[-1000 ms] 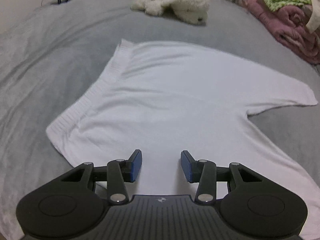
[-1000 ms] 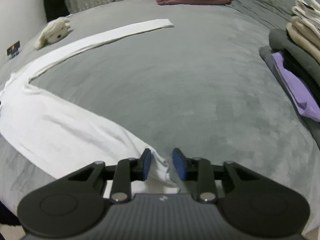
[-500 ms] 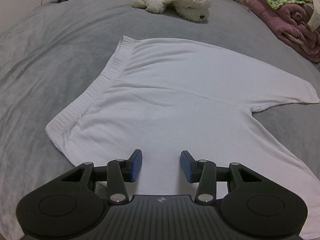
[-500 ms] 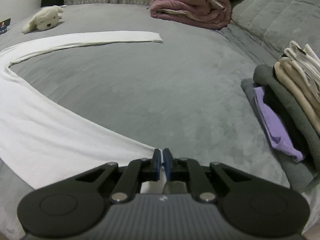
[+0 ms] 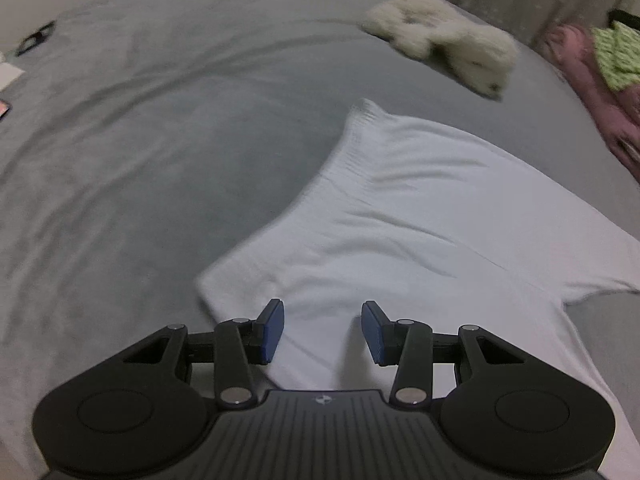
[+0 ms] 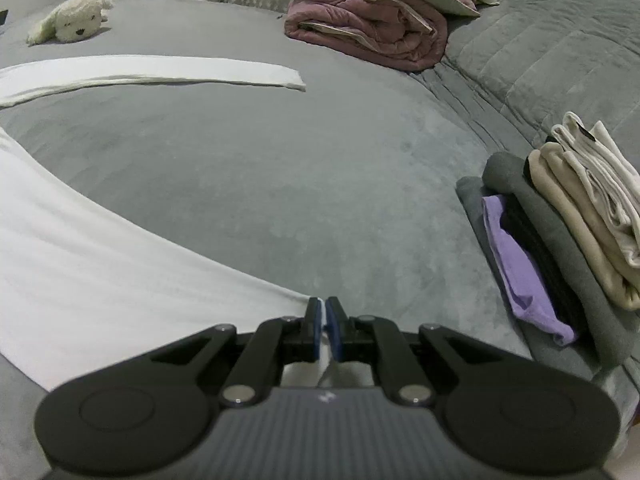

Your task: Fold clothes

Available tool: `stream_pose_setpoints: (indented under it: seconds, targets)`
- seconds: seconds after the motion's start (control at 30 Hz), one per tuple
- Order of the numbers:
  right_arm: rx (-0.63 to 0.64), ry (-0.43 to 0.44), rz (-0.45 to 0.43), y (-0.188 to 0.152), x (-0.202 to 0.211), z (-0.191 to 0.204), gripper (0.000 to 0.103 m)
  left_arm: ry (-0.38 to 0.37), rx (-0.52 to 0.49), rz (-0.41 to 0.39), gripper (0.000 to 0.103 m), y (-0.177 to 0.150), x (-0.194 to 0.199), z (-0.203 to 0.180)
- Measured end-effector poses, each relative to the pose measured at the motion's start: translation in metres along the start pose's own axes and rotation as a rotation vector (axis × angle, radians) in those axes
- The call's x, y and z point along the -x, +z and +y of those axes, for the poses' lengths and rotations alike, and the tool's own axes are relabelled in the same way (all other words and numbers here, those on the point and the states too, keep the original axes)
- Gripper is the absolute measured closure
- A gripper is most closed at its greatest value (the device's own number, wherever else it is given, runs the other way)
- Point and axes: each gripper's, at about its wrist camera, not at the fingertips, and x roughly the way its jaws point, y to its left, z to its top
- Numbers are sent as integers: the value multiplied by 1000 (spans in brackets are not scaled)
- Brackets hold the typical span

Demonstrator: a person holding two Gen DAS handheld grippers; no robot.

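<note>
a white long-sleeved garment point(image 5: 420, 220) is spread flat on the grey bed point(image 5: 160, 160), with its ribbed hem toward the left side and its two sleeves stretched out to the right. the step in hand is judged to be the taking of the first grips for a fold. the right gripper point(image 6: 327, 322) is closed tight on the cuff of the near sleeve point(image 6: 120, 280), and a thin strip of white cloth is seen between its pads. the left gripper point(image 5: 322, 330) is held half open above the near hem corner, and nothing is held in it. next, this corner should be pinched, so that both ends can be lifted together. free bed is seen between the near sleeve and the far sleeve point(image 6: 160, 72). a stack of folded clothes point(image 6: 560, 232) lies at the right edge, and a plush toy point(image 5: 448, 48) and a rolled pink blanket point(image 6: 368, 28) lie well behind.
</note>
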Motion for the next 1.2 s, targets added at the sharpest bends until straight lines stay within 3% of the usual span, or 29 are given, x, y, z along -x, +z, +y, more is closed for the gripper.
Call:
stream_pose_setpoints:
  seconds: [0.1,0.5,0.67,1.0,1.1,1.17,1.2]
  targets:
    - [-2,-12,1,2,-1,0,98,-14,27,9,61,3,-1,8]
    - [-10,5,17,2,-5,0,97,36,-36,-13,61,-1,2,-1]
    - [-148,76,38,4,-4,-11,97,58,-69,-43,61,-4,6,-8]
    - [-220,0,31,4,-3,-23,96,91,-146,-99,61,-6,12,-21]
    - [-219,-8,4,5,1,-20,84,93,-149,-98,61,-7,12,-22]
    - [-235,3,-19,7,5,-21,58,98,-150,-100,61,-7,12,-22]
    - [-241,16,-33,9,6,-21,56,102,-150,-102,61,-7,11,-22]
